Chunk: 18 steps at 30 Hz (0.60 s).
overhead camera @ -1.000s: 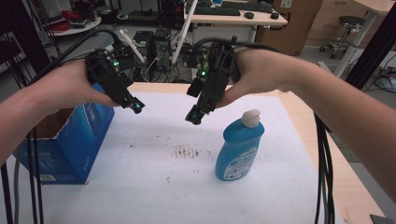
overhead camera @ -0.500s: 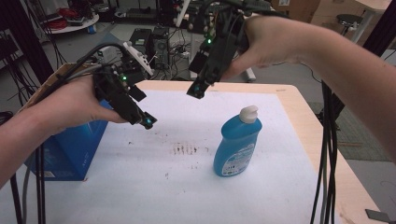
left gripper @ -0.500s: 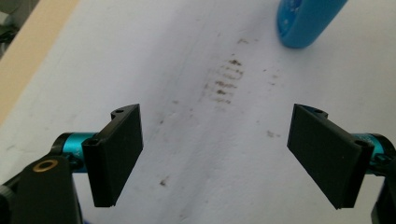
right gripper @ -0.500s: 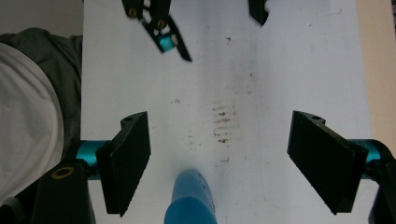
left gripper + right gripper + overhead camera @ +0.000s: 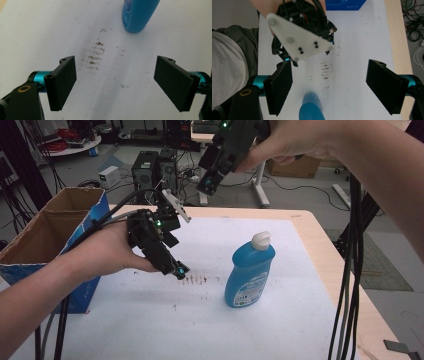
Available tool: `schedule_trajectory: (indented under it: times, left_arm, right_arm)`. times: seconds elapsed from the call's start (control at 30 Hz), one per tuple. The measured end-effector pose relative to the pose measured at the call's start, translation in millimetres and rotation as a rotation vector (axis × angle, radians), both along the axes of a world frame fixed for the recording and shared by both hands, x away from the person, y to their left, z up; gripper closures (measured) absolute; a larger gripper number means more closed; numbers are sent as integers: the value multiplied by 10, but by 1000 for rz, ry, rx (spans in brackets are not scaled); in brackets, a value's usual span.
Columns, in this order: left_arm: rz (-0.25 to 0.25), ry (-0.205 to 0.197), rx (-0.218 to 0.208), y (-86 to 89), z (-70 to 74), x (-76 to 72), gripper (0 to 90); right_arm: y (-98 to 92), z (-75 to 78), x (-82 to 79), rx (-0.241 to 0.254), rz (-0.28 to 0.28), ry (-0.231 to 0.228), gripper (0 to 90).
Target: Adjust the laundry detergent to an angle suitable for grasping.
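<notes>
Blue bottle (image 5: 248, 272) upright on table (image 5: 310, 270), left hand-held gripper (image 5: 176, 269) near it, jaws wide, empty.

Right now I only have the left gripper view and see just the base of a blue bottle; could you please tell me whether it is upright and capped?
Observer: Yes, the bottle stands upright, with a white cap on top.
Operator: Thank you. Where is the right gripper?
Observer: The right gripper is held high over the far edge of the table, jaws open and empty.
Operator: Is anything else on the table?
Observer: An open cardboard box with blue sides sits at the left edge.
</notes>
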State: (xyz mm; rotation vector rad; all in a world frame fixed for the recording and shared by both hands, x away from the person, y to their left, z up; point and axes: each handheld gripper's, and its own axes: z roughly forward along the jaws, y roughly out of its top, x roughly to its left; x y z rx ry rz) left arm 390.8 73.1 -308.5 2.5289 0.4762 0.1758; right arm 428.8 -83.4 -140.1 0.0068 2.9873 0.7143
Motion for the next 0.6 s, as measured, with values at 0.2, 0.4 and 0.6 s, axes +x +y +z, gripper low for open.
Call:
schedule_trajectory:
  times: [0.2,0.4,0.6]
  left_arm:
    - [-33,-10,-38,-210,-40,-13,184]
    - [-63,-7,-65,-461,-90,-29,184]
    - [-69,3,-70,-565,-132,-24,184]
  right_arm:
    - [-1,109,-8,14,12,-6,208]
    - [-13,115,4,13,6,-4,208]
    - [-23,119,12,17,5,-5,208]
